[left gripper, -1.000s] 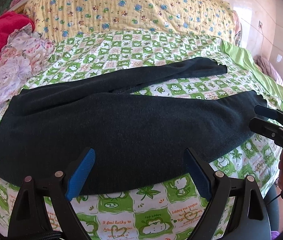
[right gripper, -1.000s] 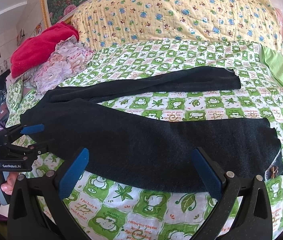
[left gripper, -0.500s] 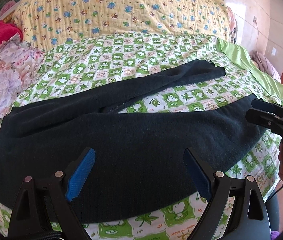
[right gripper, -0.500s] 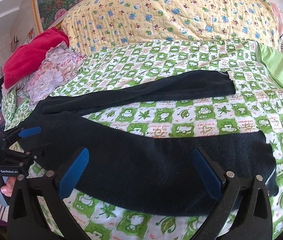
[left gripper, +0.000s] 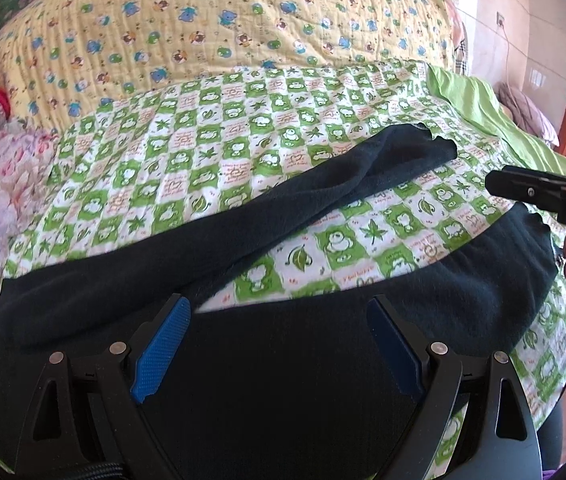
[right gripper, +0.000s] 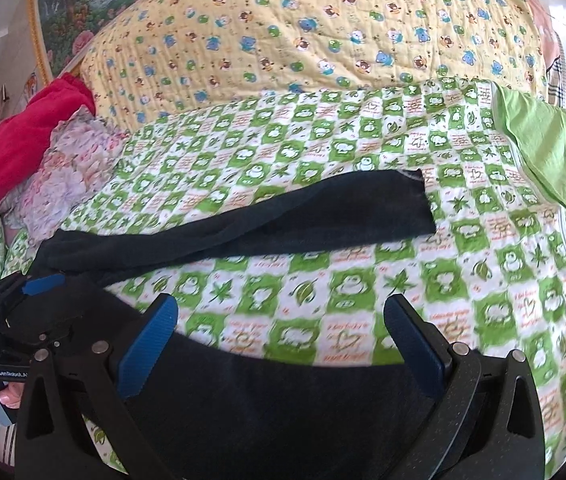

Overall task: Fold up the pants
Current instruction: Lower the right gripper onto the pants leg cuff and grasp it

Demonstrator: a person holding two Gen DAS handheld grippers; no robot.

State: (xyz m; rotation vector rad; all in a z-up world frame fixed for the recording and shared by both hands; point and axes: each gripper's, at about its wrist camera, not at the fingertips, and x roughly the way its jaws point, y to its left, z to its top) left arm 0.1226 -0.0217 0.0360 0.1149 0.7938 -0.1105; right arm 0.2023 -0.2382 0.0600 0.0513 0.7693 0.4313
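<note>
Dark navy pants (left gripper: pixel 283 360) lie spread on a bed with a green and white patterned sheet (left gripper: pixel 243 152), legs apart in a V. The far leg (right gripper: pixel 303 216) runs toward the right. My left gripper (left gripper: pixel 279 356) is open, right over the near leg, close to the waist end. My right gripper (right gripper: pixel 283 356) is open over the near leg (right gripper: pixel 283 408) farther toward its cuff. The right gripper also shows at the right edge of the left wrist view (left gripper: pixel 539 192), and the left gripper shows at the left edge of the right wrist view (right gripper: pixel 23 304).
A yellow patterned quilt (right gripper: pixel 303 32) is piled at the back. A red cloth (right gripper: pixel 23 132) and a floral cloth (right gripper: pixel 71 168) lie at the left. A light green sheet (right gripper: pixel 555 152) covers the right side. The bed's front edge is just below the grippers.
Both grippers have moved forward and lower onto the near pant leg; it now fills the space between the fingers. The jaws stayed open. The pants have not shifted.
</note>
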